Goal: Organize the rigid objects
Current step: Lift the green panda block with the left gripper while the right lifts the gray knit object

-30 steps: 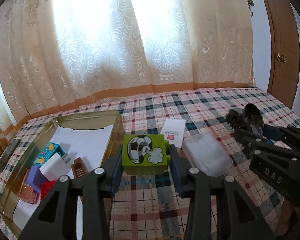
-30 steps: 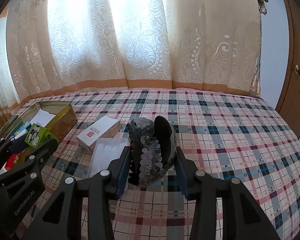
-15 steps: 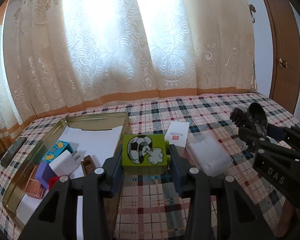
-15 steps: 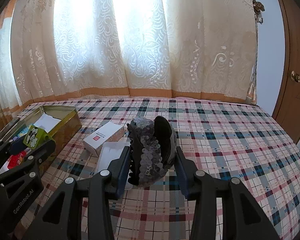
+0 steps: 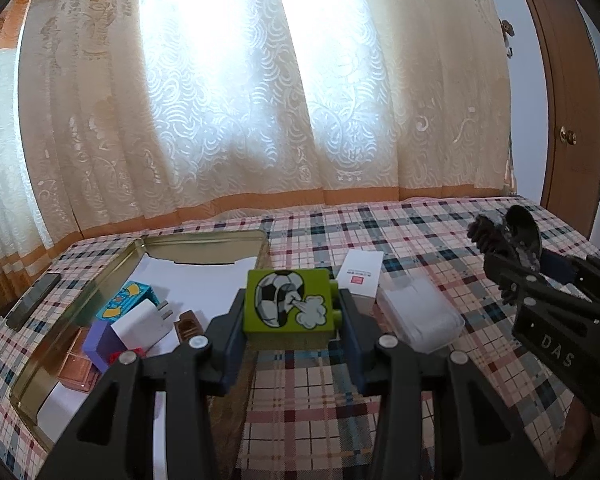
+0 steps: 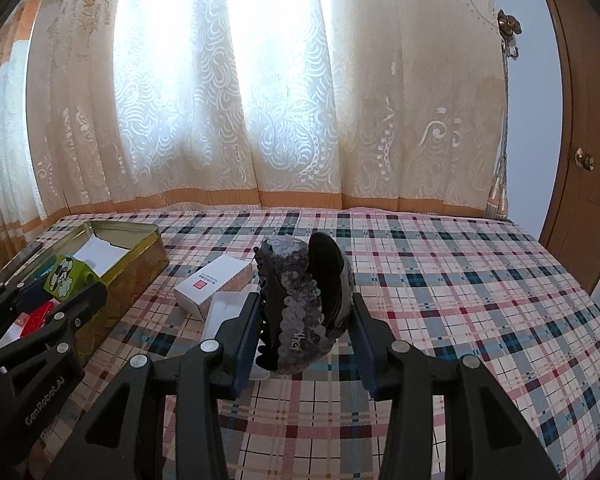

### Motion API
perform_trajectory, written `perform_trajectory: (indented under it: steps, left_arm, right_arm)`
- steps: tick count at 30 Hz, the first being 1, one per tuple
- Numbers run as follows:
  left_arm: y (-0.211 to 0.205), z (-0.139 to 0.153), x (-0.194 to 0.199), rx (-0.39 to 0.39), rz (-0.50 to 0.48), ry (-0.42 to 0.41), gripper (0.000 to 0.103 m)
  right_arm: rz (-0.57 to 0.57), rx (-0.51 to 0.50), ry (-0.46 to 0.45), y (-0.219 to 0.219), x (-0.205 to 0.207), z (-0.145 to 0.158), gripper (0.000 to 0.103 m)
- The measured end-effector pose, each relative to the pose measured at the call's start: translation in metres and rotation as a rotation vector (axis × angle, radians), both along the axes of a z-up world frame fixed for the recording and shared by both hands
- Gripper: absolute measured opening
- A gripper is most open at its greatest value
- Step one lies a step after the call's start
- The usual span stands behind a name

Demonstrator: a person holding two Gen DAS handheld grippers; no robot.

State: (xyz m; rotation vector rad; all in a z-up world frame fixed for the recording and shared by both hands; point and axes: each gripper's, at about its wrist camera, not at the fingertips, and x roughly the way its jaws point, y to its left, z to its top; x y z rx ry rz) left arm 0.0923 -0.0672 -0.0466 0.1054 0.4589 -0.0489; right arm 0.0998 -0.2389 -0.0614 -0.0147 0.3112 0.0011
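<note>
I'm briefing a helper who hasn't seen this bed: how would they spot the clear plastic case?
On the plaid bedspread, look right of the gold tin. There a white carton lies, and the clear plastic case sits just beside it. It alone is see-through and unprinted.

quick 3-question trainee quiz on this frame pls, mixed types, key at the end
1. True or false: the left claw is shut on the green block with the football print.
2. What does the right claw hold? A) the white box B) a sequined hair clip C) the clear case
3. Fill in: the white plug adapter lies inside the gold ____.

Key:
1. True; its pads press both sides of the block.
2. B, the sequined hair clip; the white box and clear case lie on the plaid cloth.
3. tin.
</note>
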Motion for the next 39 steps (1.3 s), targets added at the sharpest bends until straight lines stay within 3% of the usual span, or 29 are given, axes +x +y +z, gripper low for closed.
perform_trajectory:
  steps: [39]
  left_arm:
    - [0.01,0.005,-0.03,0.013,0.016,-0.081,0.042]
  right_arm:
    - [0.015,0.017,-0.101,0.004,-0.029,0.003,0.045]
